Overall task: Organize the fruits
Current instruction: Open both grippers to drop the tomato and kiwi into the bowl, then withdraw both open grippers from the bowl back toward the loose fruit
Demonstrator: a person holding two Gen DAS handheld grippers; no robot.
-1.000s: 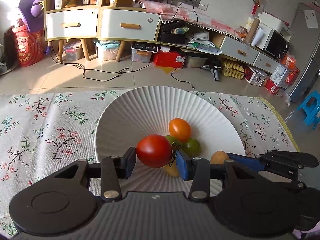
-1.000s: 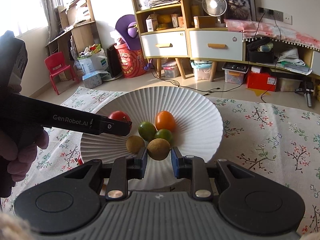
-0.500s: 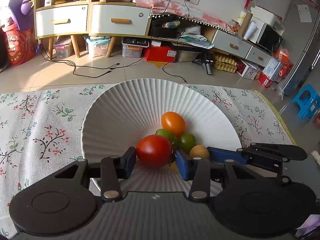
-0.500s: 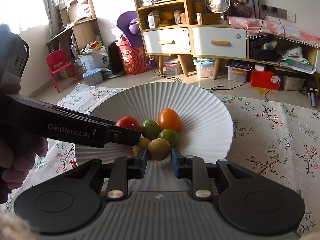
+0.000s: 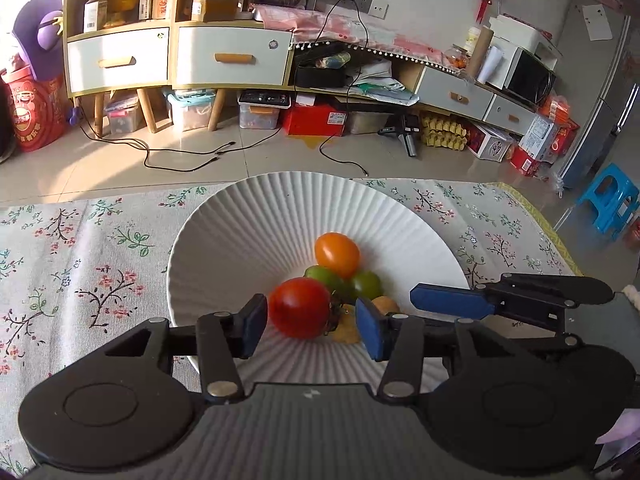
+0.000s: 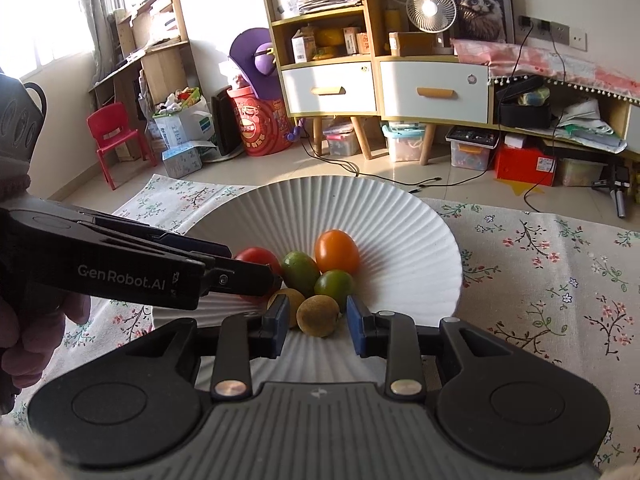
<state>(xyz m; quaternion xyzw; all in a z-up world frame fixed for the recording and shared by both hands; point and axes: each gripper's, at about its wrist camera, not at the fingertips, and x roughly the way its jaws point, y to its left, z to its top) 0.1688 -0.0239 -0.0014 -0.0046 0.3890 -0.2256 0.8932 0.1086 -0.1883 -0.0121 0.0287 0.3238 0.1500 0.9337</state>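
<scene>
Blue pads on my left gripper (image 5: 311, 330) stand a little apart from the red tomato (image 5: 299, 307) between them; the jaws have just been opening, and the tomato rests on the white ribbed plate (image 5: 248, 216). My right gripper (image 6: 316, 324) has just been opening too, with slim gaps either side of the brown fruit (image 6: 319, 315) lying on the plate's near part. Both grippers tilt downward over the near rim. White lettering on the left gripper's side reads "GenRobot.AI". An orange tomato (image 6: 336, 251), two green fruits (image 6: 300, 273) and a yellowish one (image 6: 289, 307) huddle touching mid-plate; the far and right parts of the plate are bare. Floral tablecloth (image 6: 552, 264) spreads open to the right, its far edge just beyond the plate.
</scene>
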